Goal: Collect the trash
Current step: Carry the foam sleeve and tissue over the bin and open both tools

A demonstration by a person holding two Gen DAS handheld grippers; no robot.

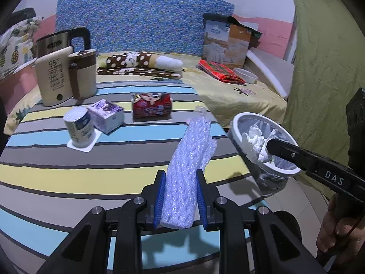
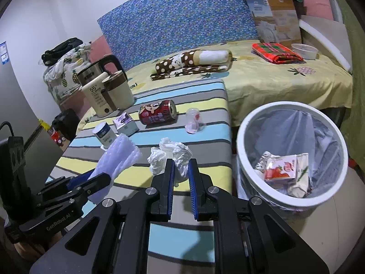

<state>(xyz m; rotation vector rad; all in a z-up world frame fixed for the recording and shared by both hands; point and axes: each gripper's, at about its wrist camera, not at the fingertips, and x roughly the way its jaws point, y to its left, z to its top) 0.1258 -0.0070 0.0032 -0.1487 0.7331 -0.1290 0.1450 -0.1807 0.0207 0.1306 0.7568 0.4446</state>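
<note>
Your left gripper (image 1: pixel 179 196) clamps a white bubble-wrap roll (image 1: pixel 187 159); your right gripper (image 2: pixel 181 173) pinches crumpled white tissue (image 2: pixel 168 157), lower centre, beside the white-rimmed lined bin (image 2: pixel 241 159) at right.

A home bedroom: a bed (image 2: pixel 285 84) with yellow pineapple sheet and folded blankets (image 2: pixel 194 65) stands behind a striped-cloth table (image 1: pixel 68 178), with a kettle (image 1: pixel 61 40) and pillows (image 1: pixel 16 45) nearby

light: even, cool indoor | shadows: soft, beneath tools | focus: sharp | edges: strong fisheye bending, dark corner vignette
</note>
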